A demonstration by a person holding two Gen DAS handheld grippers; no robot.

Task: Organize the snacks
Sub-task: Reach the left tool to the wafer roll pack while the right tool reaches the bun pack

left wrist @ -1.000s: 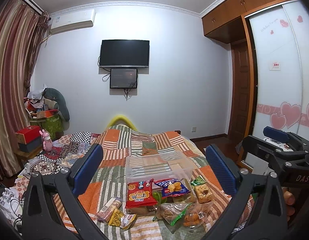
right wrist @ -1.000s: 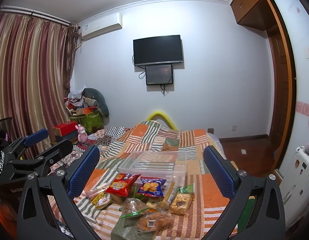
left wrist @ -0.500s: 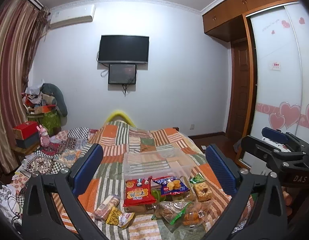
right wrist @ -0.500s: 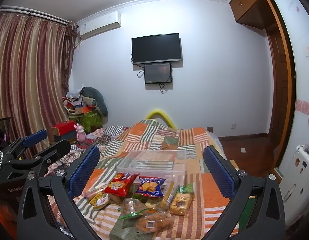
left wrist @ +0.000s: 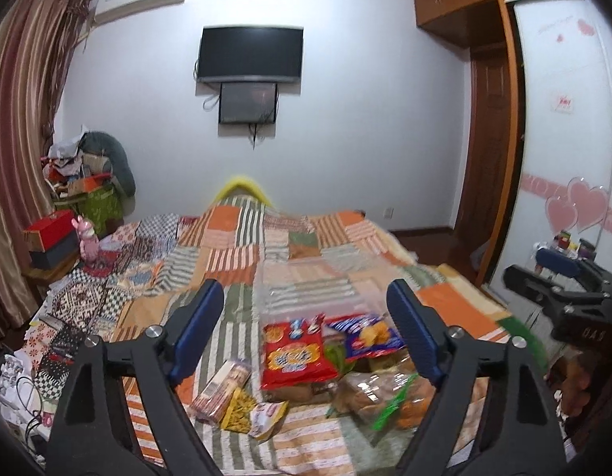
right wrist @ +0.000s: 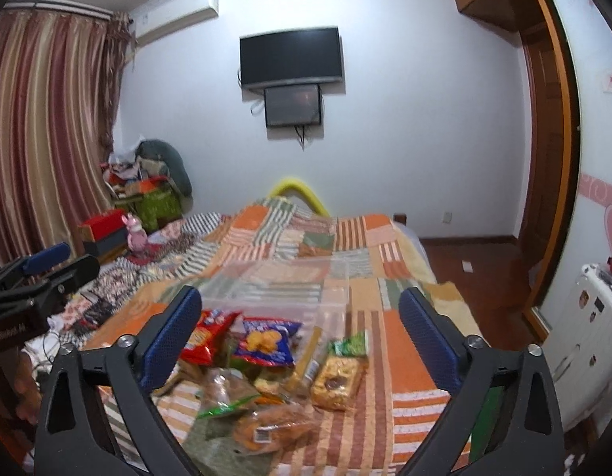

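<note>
On patchwork quilt near bed foot: snack pile. Left to right: striped wafer pack, yellow snack bag, red chip bag, blue cracker bag, biscuit pack. Clear bin just behind pile. Left gripper above snacks, jaws just narrowed, apart, nothing gripped. Right gripper likewise: jaws slightly narrowed, wide, gripping nothing.

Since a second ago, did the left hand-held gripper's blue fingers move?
Yes. The left hand-held gripper has just been closing, nothing between its fingers, and it dipped: the TV sits higher in its view.
</note>
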